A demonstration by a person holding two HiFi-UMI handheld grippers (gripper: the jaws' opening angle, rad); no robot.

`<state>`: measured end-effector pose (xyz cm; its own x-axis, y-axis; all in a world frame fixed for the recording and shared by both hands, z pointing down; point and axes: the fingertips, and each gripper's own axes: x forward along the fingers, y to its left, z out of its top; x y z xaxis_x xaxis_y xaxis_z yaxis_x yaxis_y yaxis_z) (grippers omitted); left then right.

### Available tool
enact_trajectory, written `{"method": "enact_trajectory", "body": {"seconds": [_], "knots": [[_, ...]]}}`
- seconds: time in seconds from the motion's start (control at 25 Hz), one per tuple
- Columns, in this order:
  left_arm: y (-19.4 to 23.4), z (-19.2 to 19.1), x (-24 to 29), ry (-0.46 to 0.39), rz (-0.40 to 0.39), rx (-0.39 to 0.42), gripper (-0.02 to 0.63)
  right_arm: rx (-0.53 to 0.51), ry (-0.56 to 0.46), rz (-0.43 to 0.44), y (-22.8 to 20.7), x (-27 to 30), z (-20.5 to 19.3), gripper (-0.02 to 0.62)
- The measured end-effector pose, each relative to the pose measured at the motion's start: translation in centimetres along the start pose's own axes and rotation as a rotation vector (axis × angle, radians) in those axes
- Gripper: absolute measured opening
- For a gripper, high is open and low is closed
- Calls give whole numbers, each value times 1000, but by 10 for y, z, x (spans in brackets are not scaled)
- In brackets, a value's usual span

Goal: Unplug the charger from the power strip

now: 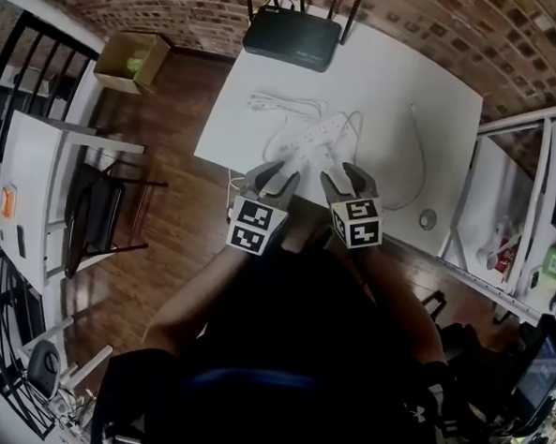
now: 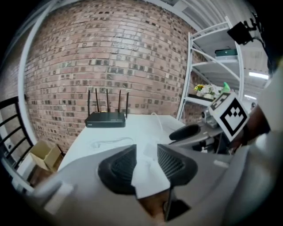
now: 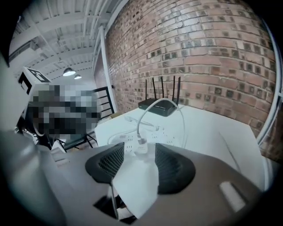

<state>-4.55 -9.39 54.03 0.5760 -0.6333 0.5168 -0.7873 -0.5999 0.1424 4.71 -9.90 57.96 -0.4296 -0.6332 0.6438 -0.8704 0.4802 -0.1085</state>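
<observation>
- The left claw (image 2: 147,148) is released. Its two jaws stand apart and only table shows in the gap.
- The right claw (image 3: 139,149) is released too and grips nothing.
- The charger (image 3: 141,145) is plugged into the power strip (image 3: 162,137). The strip lies on the white table (image 3: 221,132), just ahead of both claws. The charger's cable (image 3: 138,123) loops up and over.
- The power strip looks light. If one claw pulls the charger and nothing holds the strip down, the whole strip may lift with it and the plug would stay in.
- If a claw shuts on the thin cable and not on the charger's body, the pull could bend or hurt the cable. The claw could also slip off.
- The strip lies near the front edge of the table, so a hard tug toward the person could drag it off.
- Only the head view shows both claws side by side, close to the strip but not touching it. It also shows the router (image 1: 291,37) at the far edge of the table.
- Only the right gripper view shows the charger clearly. It stands in the strip, right in line with the gap between that claw's jaws.
- The left gripper view shows the right claw off to one side. The strip is hard to make out there.
</observation>
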Motion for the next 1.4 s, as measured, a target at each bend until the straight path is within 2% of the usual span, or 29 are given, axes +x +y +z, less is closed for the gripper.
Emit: {"method": "enact_trajectory", "body": {"seconds": [0.16, 0.36, 0.68, 0.84, 0.88, 0.92, 1.2, 1.4], "knots": [[2, -22, 17, 74, 24, -3, 191, -10, 47, -2, -2, 22, -7, 256], [18, -32, 35, 90, 65, -28, 193, -72, 85, -24, 0, 44, -8, 253], [26, -58, 69, 157, 52, 125, 193, -124, 140, -76, -2, 64, -8, 238], [28, -60, 78, 165, 44, 148, 193, -142, 139, -83, 0, 66, -5, 190], [28, -59, 80, 164, 40, 152, 193, -146, 139, -74, 2, 66, -5, 151], [28, -59, 82, 164, 35, 156, 193, -151, 141, -67, 3, 67, -6, 143], [21, -53, 86, 170, -10, 183, 193, -143, 194, -62, 6, 62, -11, 140], [10, -59, 95, 215, -40, 261, 192, -145, 191, -67, 5, 60, -11, 140]]}}
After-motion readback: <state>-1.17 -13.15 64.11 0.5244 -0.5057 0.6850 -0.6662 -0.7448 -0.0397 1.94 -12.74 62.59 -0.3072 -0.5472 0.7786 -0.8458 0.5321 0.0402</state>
